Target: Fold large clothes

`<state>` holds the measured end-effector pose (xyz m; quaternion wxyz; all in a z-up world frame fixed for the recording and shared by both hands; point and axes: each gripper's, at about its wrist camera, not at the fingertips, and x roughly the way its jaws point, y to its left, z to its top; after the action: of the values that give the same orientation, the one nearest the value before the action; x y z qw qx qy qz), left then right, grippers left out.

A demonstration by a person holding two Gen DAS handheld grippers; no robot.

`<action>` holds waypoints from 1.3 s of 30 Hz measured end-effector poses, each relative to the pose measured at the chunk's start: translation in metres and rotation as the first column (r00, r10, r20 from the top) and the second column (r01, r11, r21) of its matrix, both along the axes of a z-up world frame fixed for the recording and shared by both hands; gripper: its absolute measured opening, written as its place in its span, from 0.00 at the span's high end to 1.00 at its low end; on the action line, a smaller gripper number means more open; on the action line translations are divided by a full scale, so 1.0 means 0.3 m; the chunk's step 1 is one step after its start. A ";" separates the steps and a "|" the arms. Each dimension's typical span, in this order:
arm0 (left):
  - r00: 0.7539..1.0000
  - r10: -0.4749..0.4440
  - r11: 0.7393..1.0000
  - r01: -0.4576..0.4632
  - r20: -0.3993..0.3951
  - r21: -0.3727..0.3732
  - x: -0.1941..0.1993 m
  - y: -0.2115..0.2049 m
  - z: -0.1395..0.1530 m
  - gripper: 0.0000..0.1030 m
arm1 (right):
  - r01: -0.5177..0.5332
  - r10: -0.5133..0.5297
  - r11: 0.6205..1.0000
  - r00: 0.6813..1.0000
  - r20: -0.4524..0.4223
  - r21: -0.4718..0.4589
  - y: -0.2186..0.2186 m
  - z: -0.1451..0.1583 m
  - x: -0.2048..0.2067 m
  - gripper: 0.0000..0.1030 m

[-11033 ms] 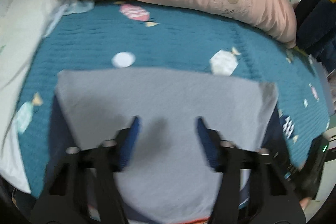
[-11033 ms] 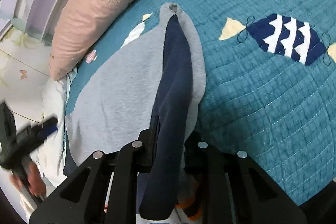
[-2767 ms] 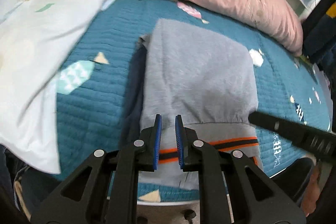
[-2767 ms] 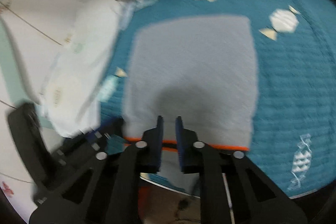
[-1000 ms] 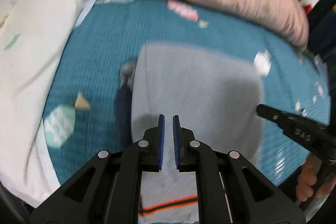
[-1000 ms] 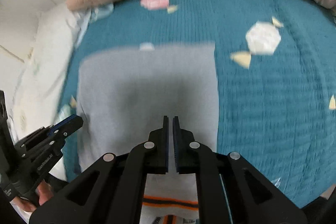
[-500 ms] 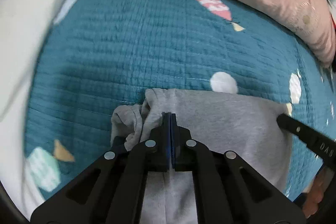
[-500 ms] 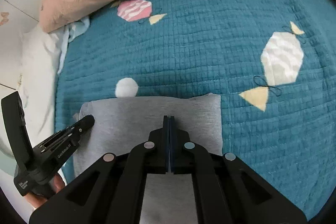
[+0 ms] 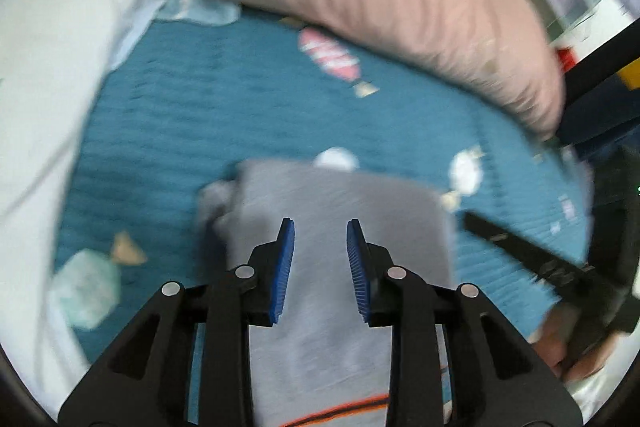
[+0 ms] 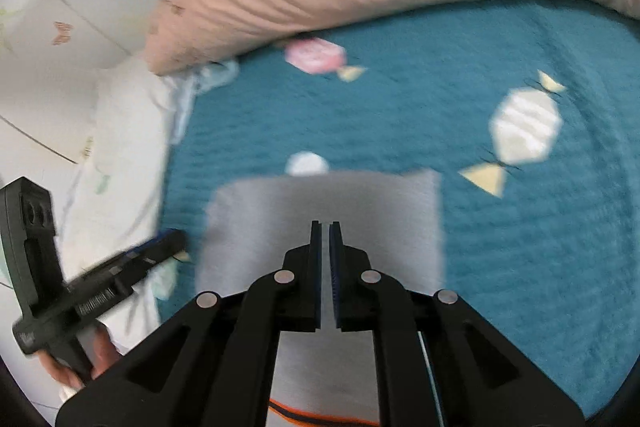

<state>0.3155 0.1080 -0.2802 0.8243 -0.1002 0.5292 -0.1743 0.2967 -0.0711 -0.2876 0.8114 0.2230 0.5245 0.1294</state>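
Below both hand-held grippers, the folded grey garment (image 9: 340, 227) lies on the teal bed quilt (image 10: 400, 115). Only the left wrist view shows its bunched corner. The left hand-held gripper (image 9: 320, 231) has just been opening, empty, jaws apart. The right hand-held gripper (image 10: 325, 227) is nearly closed, holding nothing. Motion blur smears edges.
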 end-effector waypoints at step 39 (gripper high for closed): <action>0.998 0.033 0.999 -0.034 -0.049 -0.011 -0.308 0.227 -0.124 0.36 | 0.082 -0.073 0.994 0.989 -0.125 0.072 -0.213 -0.198 -0.286 0.60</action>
<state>0.2232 0.1761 -0.3175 0.8133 -0.1181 0.5464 -0.1611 0.2109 -0.1349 -0.3471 0.7729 0.2820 0.5589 0.1038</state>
